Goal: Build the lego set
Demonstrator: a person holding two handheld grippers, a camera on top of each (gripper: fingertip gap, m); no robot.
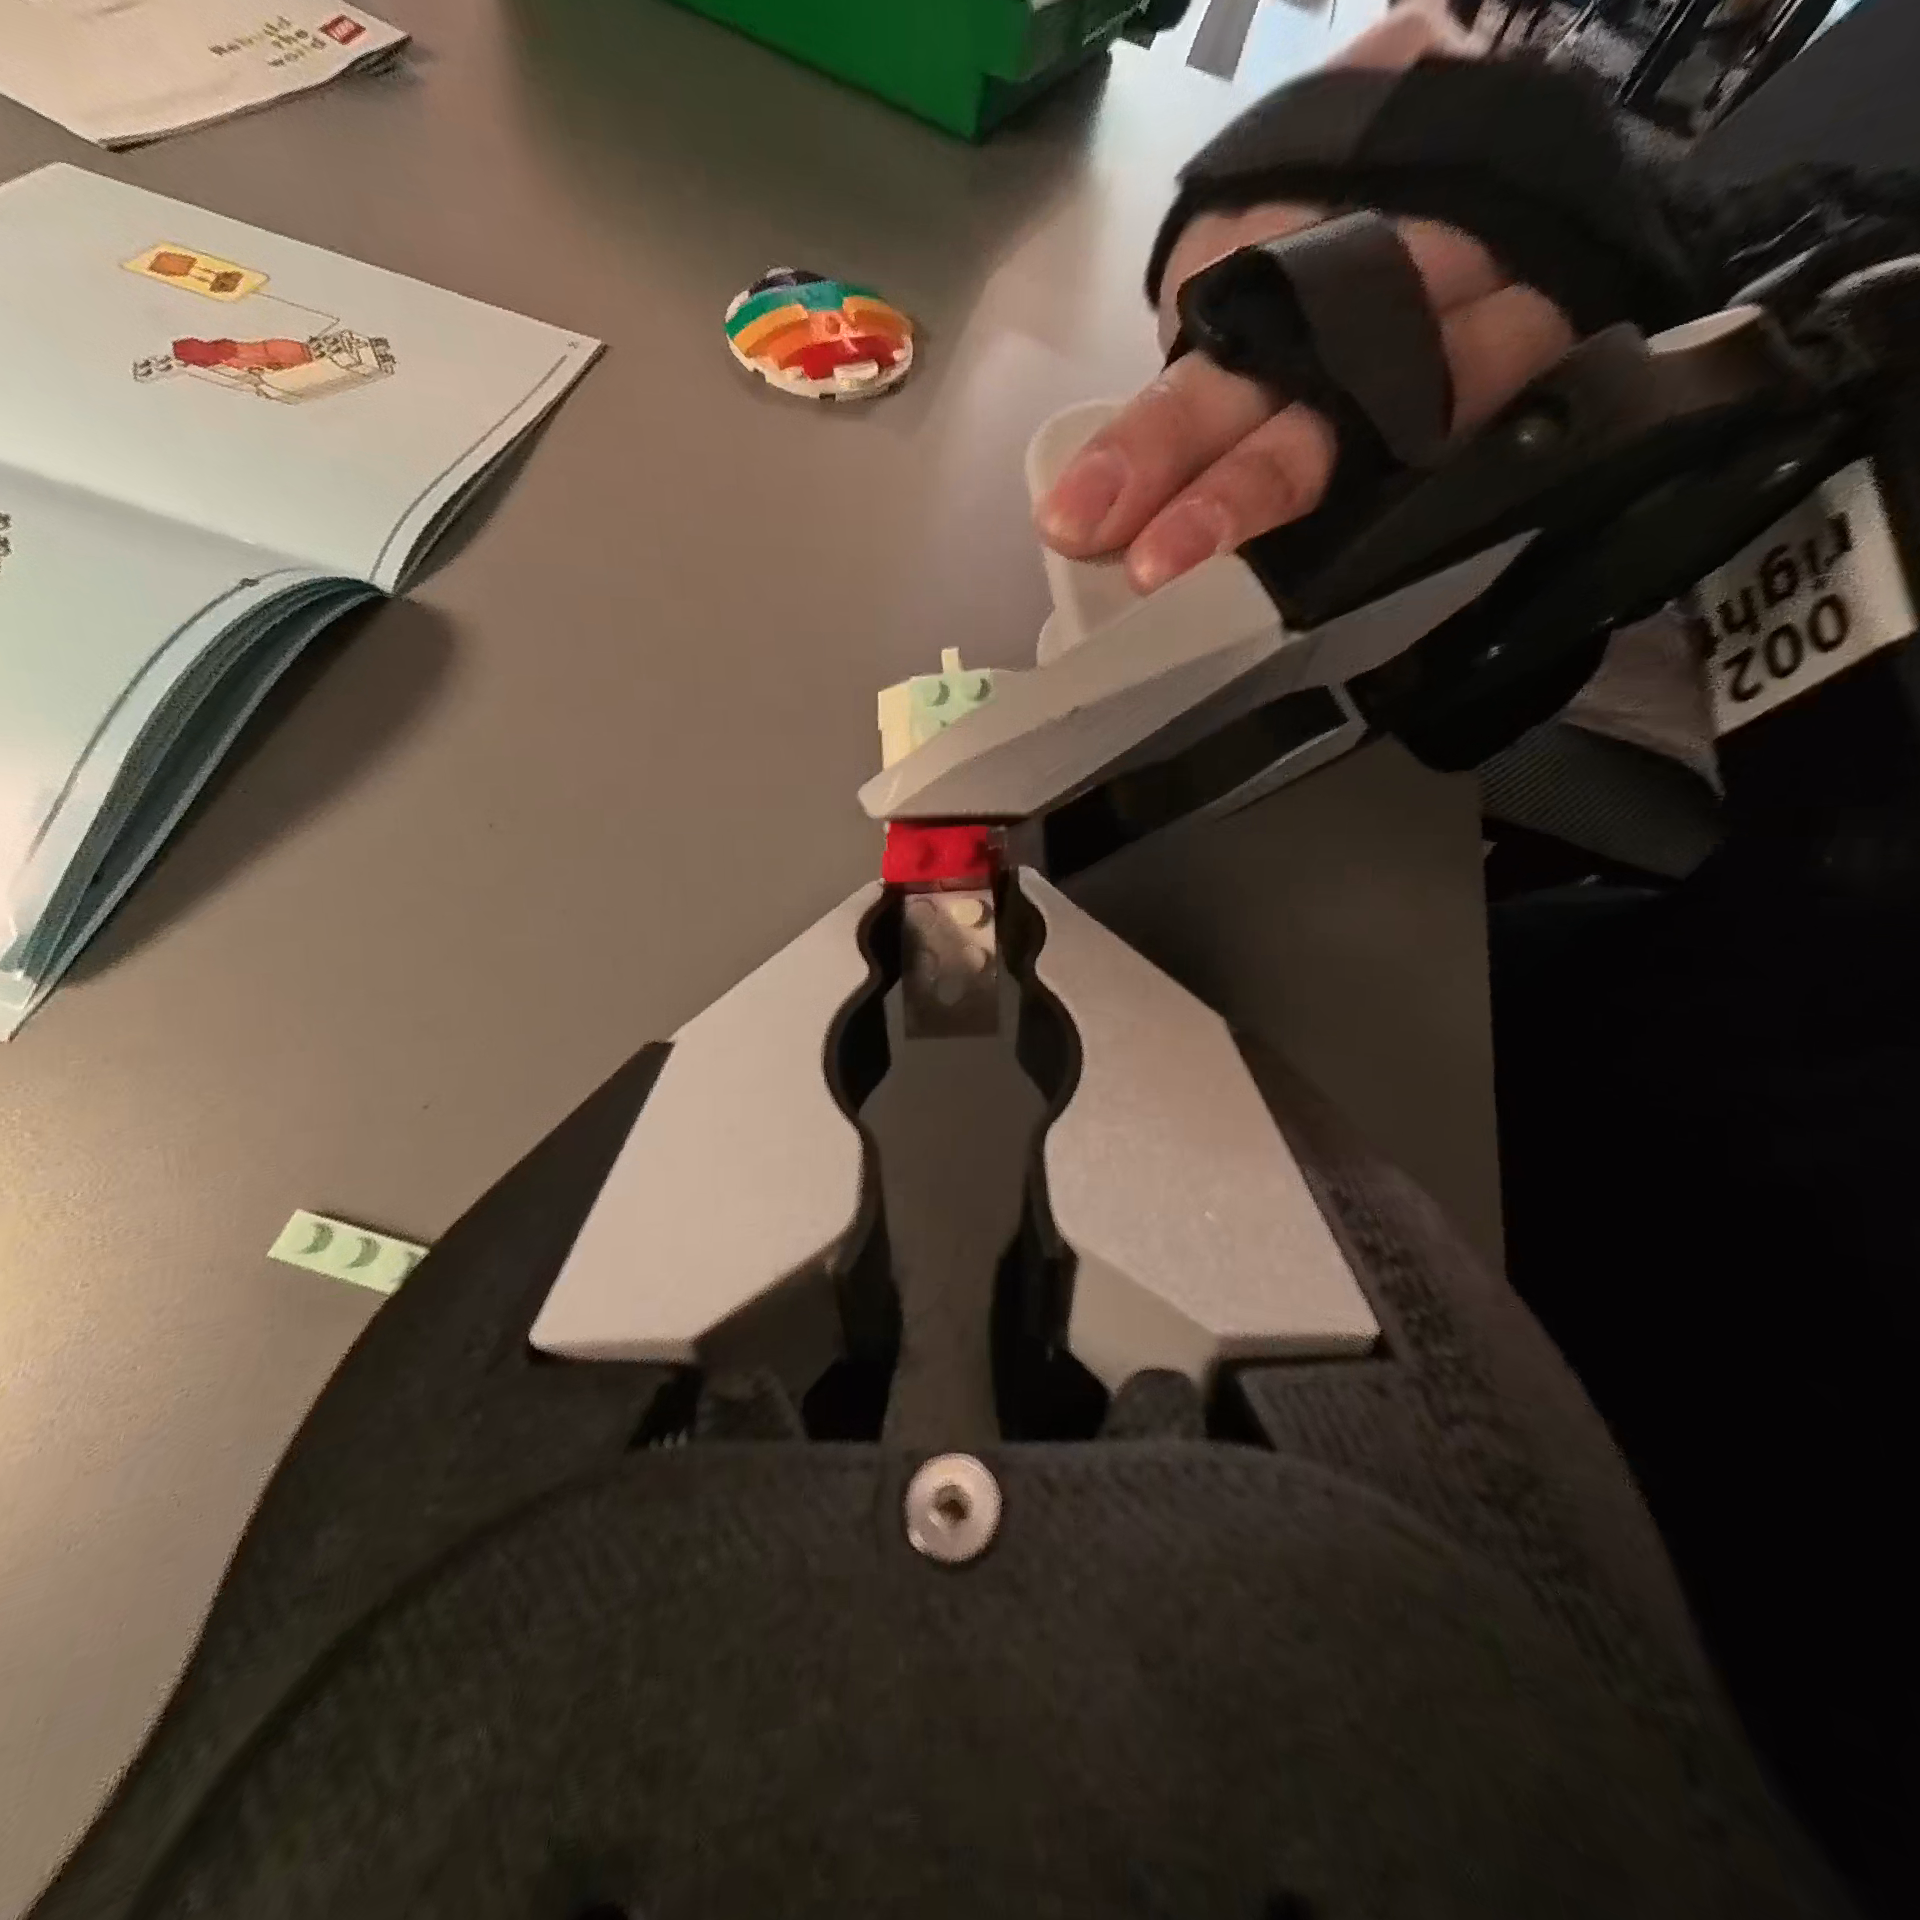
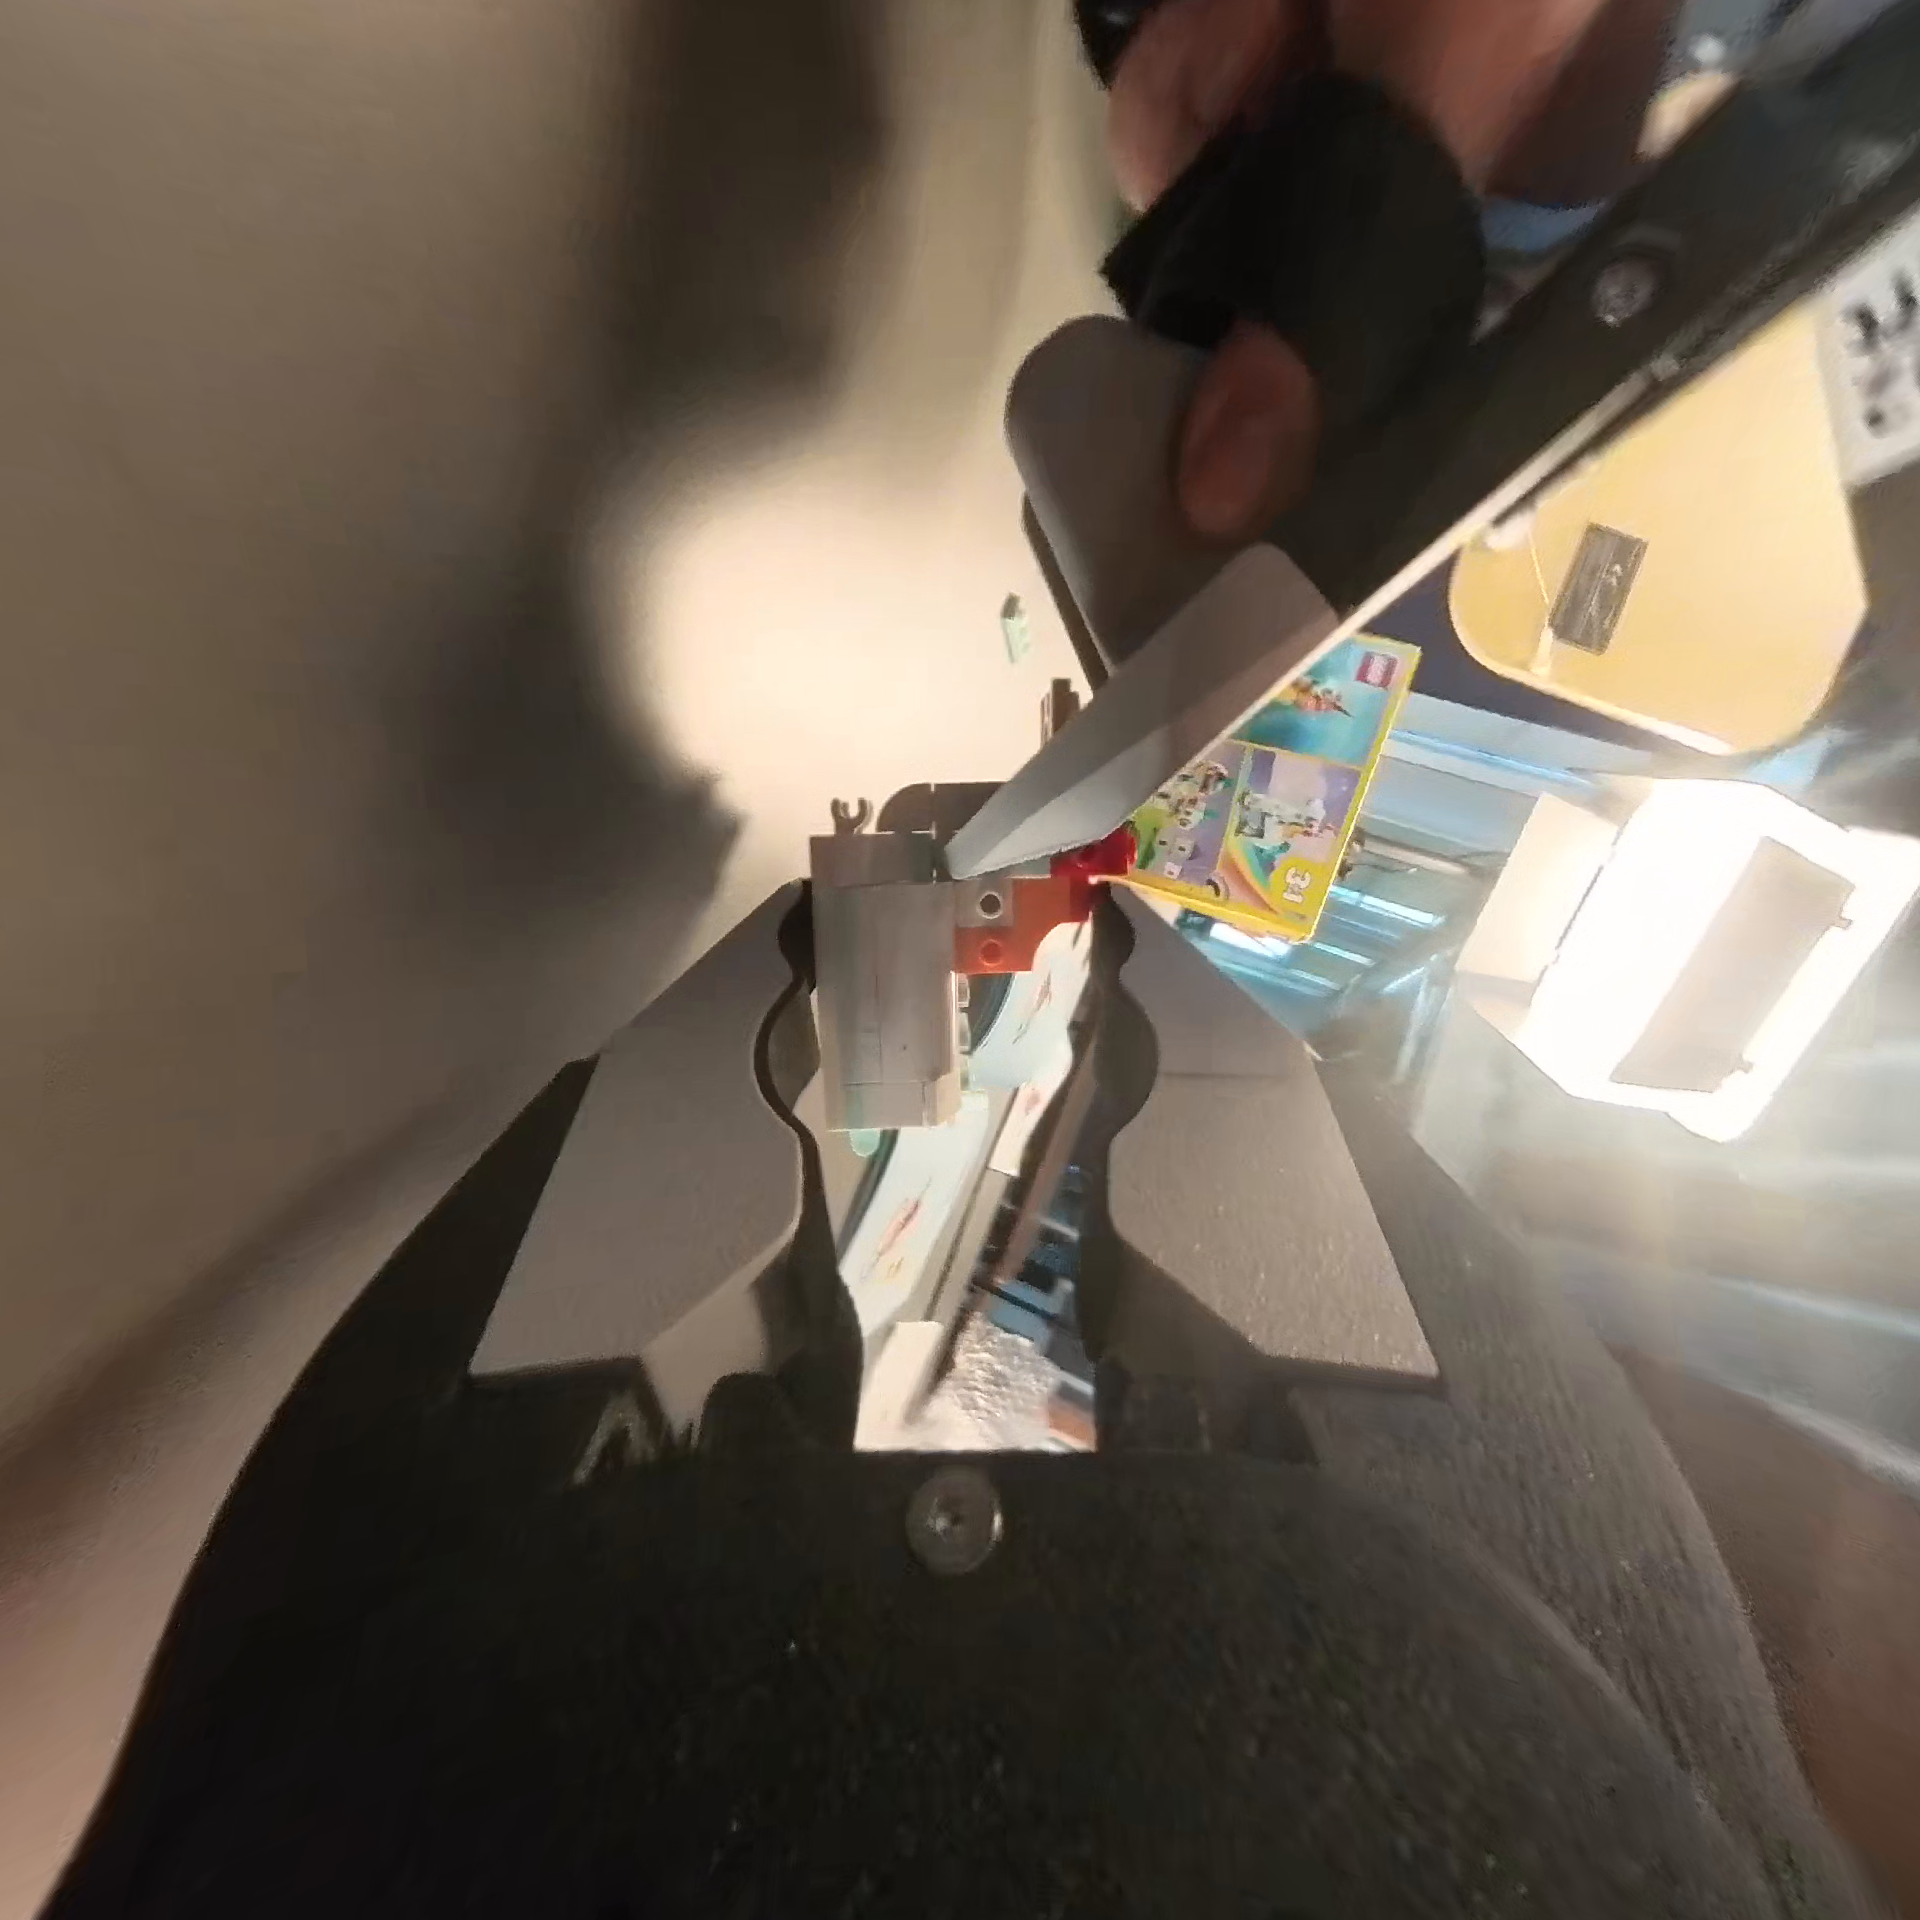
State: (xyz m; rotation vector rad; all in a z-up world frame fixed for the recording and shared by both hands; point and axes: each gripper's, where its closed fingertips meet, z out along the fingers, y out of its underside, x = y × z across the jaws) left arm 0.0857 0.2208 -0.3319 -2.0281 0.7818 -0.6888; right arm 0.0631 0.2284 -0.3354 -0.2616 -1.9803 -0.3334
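In the left wrist view my left gripper point(image 1: 951, 883) is shut on a small red brick point(image 1: 940, 854) with a grey studded plate point(image 1: 951, 966) running back between its fingers. The right gripper's grey finger point(image 1: 1039, 717) lies right over the red brick, with pale green and white bricks point(image 1: 935, 701) behind it. In the right wrist view my right gripper point(image 2: 956, 904) is shut on a white-grey lego assembly point(image 2: 883, 987) with orange-red parts point(image 2: 997, 940) and a red piece point(image 2: 1091, 862). The left gripper's finger point(image 2: 1122, 727) touches that assembly from above right. Both are held above the grey table point(image 1: 623, 727).
An open instruction booklet point(image 1: 208, 436) lies at the left, a second booklet point(image 1: 208, 62) and a green box point(image 1: 935, 52) at the back. A round rainbow build point(image 1: 821, 332) and a pale green plate point(image 1: 348, 1252) lie on the table. A yellow lego box point(image 2: 1278, 790) shows behind.
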